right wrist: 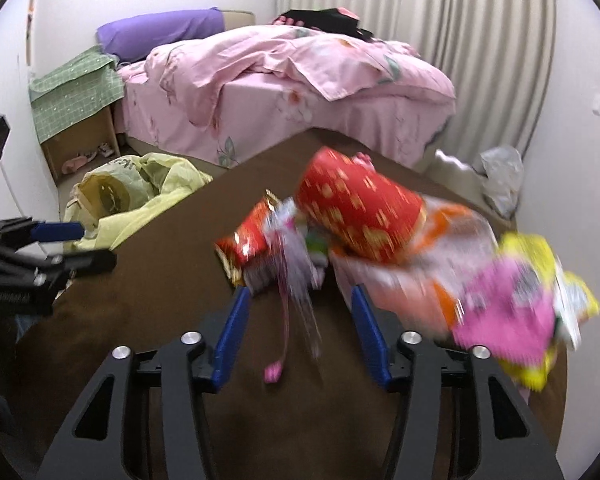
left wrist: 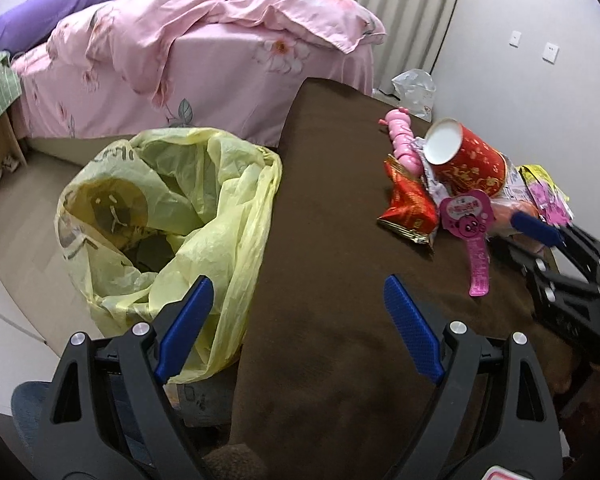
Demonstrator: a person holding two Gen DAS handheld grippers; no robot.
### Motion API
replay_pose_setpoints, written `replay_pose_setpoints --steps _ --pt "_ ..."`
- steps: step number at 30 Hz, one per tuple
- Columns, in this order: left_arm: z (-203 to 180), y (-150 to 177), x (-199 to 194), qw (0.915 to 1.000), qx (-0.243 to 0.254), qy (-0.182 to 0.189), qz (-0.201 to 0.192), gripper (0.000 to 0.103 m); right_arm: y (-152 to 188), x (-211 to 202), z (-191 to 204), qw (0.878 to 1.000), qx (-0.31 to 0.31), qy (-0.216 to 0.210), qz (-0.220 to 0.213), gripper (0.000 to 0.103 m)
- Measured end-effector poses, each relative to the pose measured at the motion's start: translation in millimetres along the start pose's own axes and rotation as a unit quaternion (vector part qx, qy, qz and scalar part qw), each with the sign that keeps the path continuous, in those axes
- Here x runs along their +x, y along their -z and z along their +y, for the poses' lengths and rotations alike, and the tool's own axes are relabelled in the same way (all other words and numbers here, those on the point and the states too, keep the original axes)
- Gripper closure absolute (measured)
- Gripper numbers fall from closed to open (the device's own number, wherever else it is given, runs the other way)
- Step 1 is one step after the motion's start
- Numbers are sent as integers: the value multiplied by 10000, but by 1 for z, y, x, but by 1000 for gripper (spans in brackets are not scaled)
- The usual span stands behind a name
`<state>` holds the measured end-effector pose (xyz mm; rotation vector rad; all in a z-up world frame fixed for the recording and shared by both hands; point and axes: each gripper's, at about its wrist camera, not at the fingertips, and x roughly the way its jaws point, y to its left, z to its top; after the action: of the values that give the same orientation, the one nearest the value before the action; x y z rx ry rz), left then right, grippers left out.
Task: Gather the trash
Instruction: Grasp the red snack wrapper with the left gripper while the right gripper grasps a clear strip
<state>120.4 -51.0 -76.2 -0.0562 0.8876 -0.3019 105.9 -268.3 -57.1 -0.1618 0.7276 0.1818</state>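
A pile of trash lies on the brown table (left wrist: 332,208): a red paper cup (left wrist: 470,160) on its side, a red snack wrapper (left wrist: 410,210), a pink tag (left wrist: 470,224), a pink toy (left wrist: 404,140) and yellow-pink wrappers (left wrist: 544,192). A yellow trash bag (left wrist: 168,216) stands open at the table's left edge. My left gripper (left wrist: 298,308) is open and empty over the table edge beside the bag. My right gripper (right wrist: 300,300) is open, its fingers on either side of the pink tag (right wrist: 296,296) under the red cup (right wrist: 360,212). This view is blurred.
A bed with pink bedding (left wrist: 204,52) stands behind the table. A white plastic bag (left wrist: 416,88) lies on the floor by the wall. A green-covered box (right wrist: 76,104) stands left of the bed. Curtains (right wrist: 440,28) hang at the back.
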Motion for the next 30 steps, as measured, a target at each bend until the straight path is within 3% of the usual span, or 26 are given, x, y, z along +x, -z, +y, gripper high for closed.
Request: replay_pose_setpoints --steps 4,6,10,21,25,30 --pt "-2 0 2 9999 99 40 -37 20 -14 22 2 9998 -131 -66 165 71" --pt "-5 -1 2 9998 156 113 -64 20 -14 29 0 9993 -132 -208 281 85" --pt "-10 -5 6 9994 198 273 -61 20 -3 22 -9 9979 187 -530 336 86" --pt "-50 -29 37 9948 503 869 160 20 48 -28 -51 9924 1136 -217 419 87" --pt "-69 -40 52 9892 646 1277 310 30 60 -32 -71 9872 1528 -180 420 87" --pt "-95 -49 79 9878 1124 988 441 43 72 -32 -86 9805 1903 -238 424 87"
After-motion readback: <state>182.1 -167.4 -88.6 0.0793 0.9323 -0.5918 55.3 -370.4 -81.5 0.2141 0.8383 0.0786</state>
